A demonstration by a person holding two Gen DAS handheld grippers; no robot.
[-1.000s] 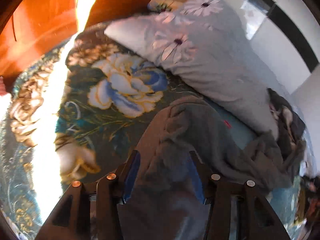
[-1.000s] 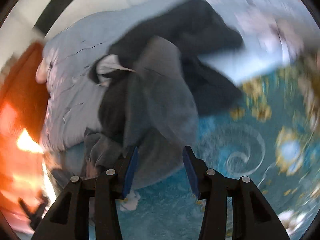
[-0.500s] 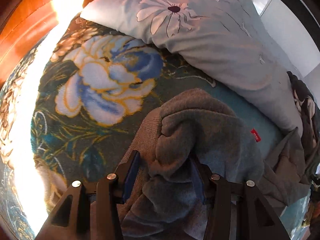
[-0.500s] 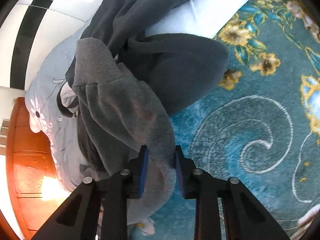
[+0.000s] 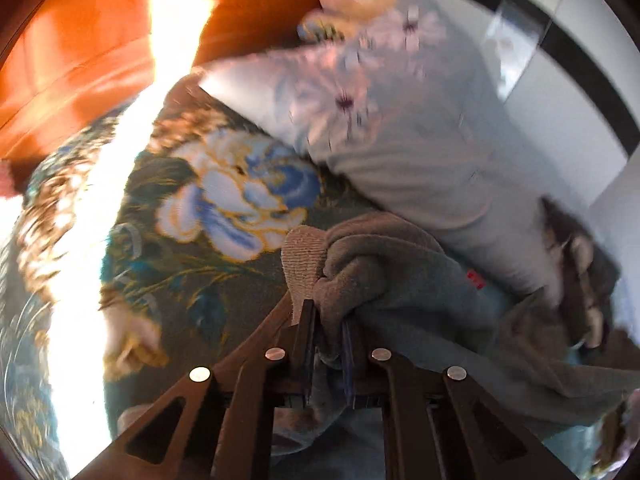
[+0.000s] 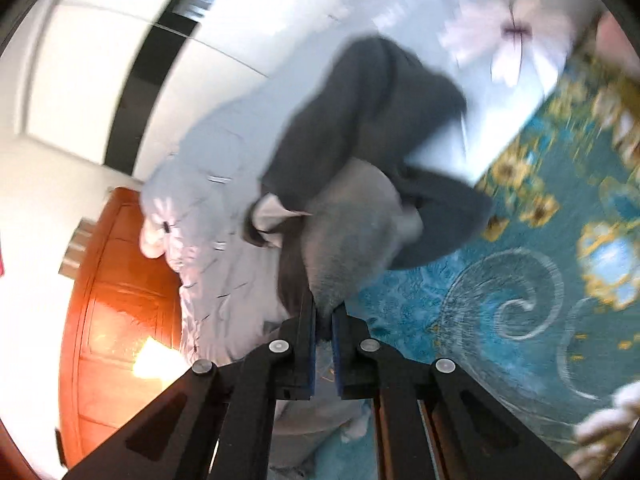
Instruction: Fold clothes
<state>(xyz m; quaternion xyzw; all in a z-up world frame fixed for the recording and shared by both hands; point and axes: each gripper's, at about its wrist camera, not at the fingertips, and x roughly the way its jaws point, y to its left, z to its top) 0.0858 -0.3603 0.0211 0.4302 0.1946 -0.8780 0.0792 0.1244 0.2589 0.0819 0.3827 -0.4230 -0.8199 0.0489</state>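
A grey fleece garment (image 5: pixel 400 272) lies bunched on a teal floral bedspread (image 5: pixel 192 272). My left gripper (image 5: pixel 326 320) is shut on a fold of it beside its ribbed cuff (image 5: pixel 302 256). In the right wrist view the same grey garment (image 6: pixel 352 236) hangs from my right gripper (image 6: pixel 323 312), which is shut on its edge and holds it above the bedspread (image 6: pixel 500 312). A dark grey garment (image 6: pixel 372 120) lies behind it, partly on a pale floral pillow (image 6: pixel 500 32).
A pale floral pillow (image 5: pixel 400 120) lies along the back by the orange wooden headboard (image 5: pixel 80 48). A heap of dark clothes (image 5: pixel 580 264) sits at the right. White wall panels (image 6: pixel 100 60) stand behind. Sun glare crosses the bedspread.
Both grippers have closed on the grey garment: the left was wide around it, the right narrowed further. Both have lifted and swung, blurring the views.
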